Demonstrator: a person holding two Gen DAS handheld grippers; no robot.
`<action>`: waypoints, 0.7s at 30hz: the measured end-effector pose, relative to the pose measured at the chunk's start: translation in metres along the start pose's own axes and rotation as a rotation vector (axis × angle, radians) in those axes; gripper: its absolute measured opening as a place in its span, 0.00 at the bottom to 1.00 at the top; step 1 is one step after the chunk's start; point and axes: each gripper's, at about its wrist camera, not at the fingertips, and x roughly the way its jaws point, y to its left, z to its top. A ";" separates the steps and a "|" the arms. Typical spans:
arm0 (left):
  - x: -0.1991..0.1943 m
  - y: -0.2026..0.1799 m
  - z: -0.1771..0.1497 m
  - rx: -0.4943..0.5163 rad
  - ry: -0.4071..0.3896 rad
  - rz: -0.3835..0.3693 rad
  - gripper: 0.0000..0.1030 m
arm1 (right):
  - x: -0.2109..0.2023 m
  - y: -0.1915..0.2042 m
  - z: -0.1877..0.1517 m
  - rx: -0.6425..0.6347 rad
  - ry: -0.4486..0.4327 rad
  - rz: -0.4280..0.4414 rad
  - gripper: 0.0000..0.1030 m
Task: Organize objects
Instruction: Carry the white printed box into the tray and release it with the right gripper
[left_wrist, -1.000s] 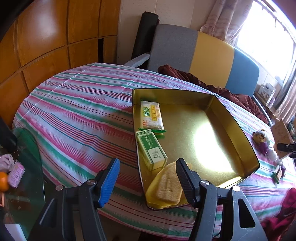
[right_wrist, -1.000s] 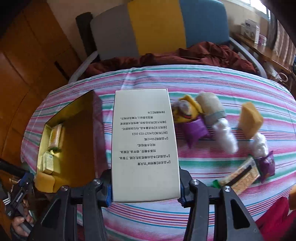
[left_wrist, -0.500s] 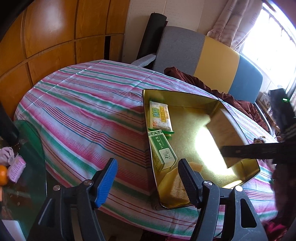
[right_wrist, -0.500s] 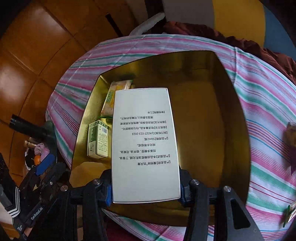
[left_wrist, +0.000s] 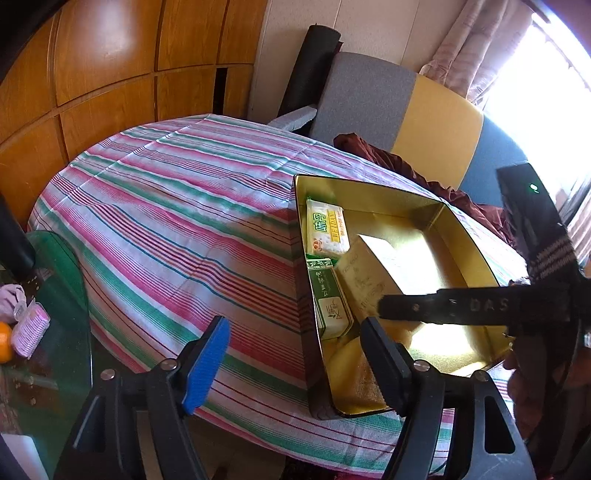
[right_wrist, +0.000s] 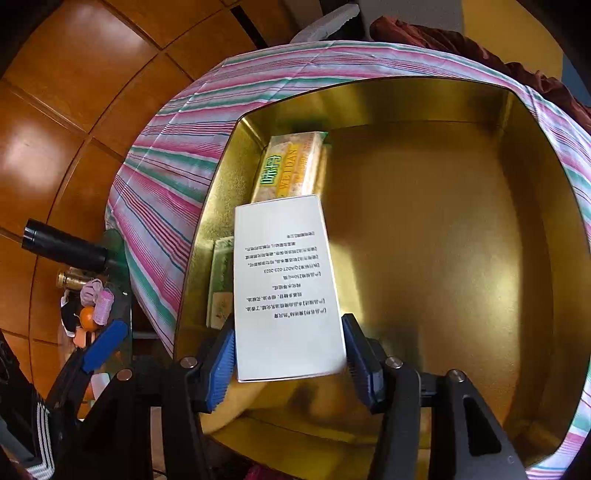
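Three items already lined along gold tin's left wall; white box lowered beside them, keeping rows tidy. Right gripper opening, box between pads. Left gripper opening, empty, over counter.

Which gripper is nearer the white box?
Right. The right gripper has the white box between its opening jaws; the left gripper sits outside the tin, empty.
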 end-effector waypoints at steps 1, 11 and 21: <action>-0.001 -0.001 0.000 0.002 -0.001 0.002 0.71 | -0.004 -0.003 -0.003 0.006 -0.011 0.001 0.53; -0.011 -0.016 0.000 0.040 -0.024 0.000 0.74 | -0.034 -0.014 -0.019 0.042 -0.085 0.101 0.70; -0.020 -0.017 0.000 0.055 -0.034 0.030 0.76 | -0.011 -0.002 -0.012 0.042 -0.059 0.234 0.70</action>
